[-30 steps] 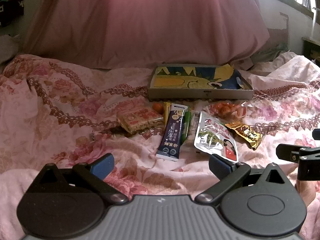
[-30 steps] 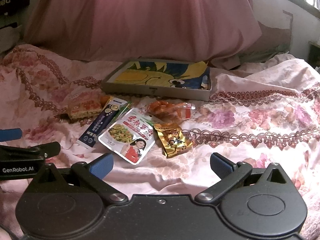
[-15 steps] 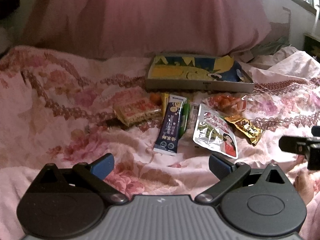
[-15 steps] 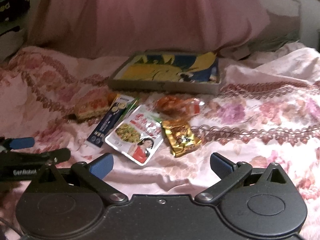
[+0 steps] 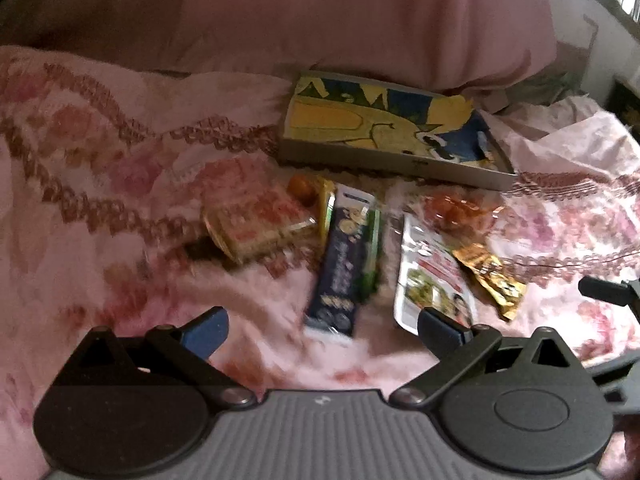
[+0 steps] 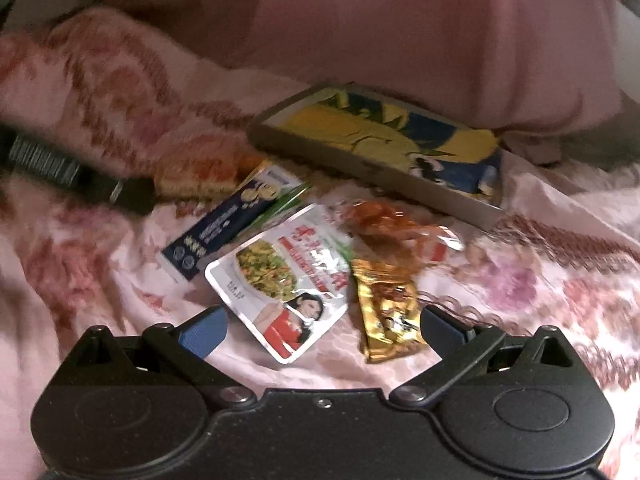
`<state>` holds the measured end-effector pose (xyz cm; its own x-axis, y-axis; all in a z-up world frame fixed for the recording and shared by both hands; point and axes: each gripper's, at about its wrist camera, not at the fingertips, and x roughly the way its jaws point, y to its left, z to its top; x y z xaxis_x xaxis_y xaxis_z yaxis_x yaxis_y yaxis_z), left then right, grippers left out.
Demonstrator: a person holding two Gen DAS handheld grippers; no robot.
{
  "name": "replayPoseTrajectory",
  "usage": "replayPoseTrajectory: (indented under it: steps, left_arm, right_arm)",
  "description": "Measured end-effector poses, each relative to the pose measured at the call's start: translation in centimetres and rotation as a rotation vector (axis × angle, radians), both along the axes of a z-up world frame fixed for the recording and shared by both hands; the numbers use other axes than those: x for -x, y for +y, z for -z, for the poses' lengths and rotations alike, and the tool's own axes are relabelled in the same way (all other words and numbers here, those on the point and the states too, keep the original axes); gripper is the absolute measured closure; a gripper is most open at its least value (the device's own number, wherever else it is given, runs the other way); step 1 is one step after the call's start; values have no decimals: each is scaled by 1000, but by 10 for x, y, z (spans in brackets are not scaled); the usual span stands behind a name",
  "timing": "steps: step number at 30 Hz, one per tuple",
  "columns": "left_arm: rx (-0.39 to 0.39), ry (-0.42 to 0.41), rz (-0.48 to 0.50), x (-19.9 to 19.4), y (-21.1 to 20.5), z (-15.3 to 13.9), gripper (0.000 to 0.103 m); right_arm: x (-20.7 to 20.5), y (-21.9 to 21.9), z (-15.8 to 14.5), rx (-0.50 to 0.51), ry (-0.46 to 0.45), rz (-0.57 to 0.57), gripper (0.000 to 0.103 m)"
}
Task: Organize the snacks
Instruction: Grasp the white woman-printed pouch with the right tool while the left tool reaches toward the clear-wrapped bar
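Several snack packs lie on a floral bedspread before a shallow yellow-and-blue box (image 5: pixel 394 136) (image 6: pixel 384 148). A dark blue stick pack (image 5: pixel 340 268) (image 6: pixel 228 224) lies beside a biscuit pack (image 5: pixel 256 220) (image 6: pixel 196 174). Right of them rest a white pouch (image 5: pixel 432 276) (image 6: pixel 288 276), a gold pack (image 5: pixel 490 276) (image 6: pixel 388 304) and an orange clear bag (image 5: pixel 456 210) (image 6: pixel 384 220). My left gripper (image 5: pixel 322 330) hovers open just short of the blue stick pack, holding nothing. My right gripper (image 6: pixel 322 326) is open over the near ends of the white pouch and gold pack.
A big pink pillow (image 5: pixel 360 12) rises behind the box. Rumpled floral bedspread (image 5: pixel 100 168) spreads to both sides. The right gripper's body (image 5: pixel 608 292) shows at the right edge of the left wrist view, and the left gripper's body (image 6: pixel 76 180) at the left of the right wrist view.
Both grippers have moved forward and down toward the snacks, which now look larger and nearer. Both stay open. The snacks and box have not moved.
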<state>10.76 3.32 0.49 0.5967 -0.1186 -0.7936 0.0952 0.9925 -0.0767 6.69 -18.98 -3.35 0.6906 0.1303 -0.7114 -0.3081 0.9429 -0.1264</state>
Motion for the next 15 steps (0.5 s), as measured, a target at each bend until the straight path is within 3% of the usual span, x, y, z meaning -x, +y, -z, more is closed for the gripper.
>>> replayPoseTrajectory:
  steps: [6,15]
  left_arm:
    - [-40,40,28,-53,-12,2,0]
    - [207,136,34,-94,-19,38,0]
  right_arm:
    - [-15,33,31,152,-24,-111,1]
    - [-20,54,56,296,-129,-176,1]
